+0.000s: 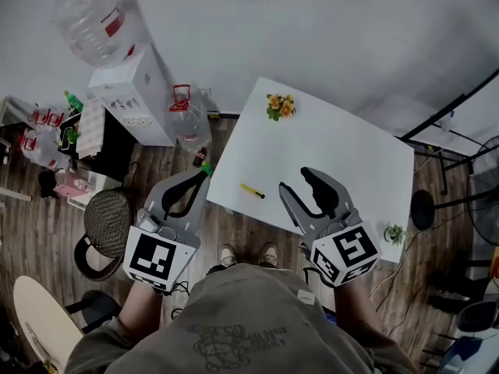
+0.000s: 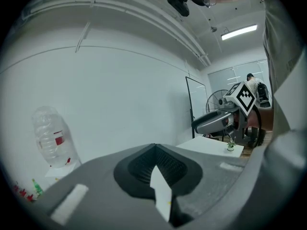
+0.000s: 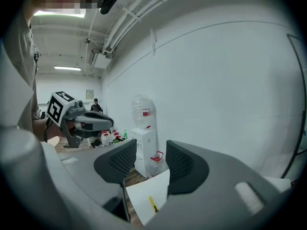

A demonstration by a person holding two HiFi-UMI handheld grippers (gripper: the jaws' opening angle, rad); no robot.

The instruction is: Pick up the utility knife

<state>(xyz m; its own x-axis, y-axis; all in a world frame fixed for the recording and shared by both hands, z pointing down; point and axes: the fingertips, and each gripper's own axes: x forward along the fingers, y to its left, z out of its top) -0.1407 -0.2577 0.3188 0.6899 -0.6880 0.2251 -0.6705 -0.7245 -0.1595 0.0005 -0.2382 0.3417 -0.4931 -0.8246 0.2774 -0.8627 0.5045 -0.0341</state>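
The knife [image 1: 252, 191] lay flat on the white table [image 1: 335, 154], close to its near edge and left corner. It sat between the two grippers, nearer the right one. The right gripper [image 1: 298, 181] hung over the near edge with its jaws wide apart and nothing between them, and the knife lay just beyond its tips. The left gripper [image 1: 200, 176] was off the table's left side, above the floor, with its jaws closed together and empty. Most of the tabletop was bare, with flowers [image 1: 280, 105] at the far corner and a small plant [image 1: 394, 234] by the right edge.
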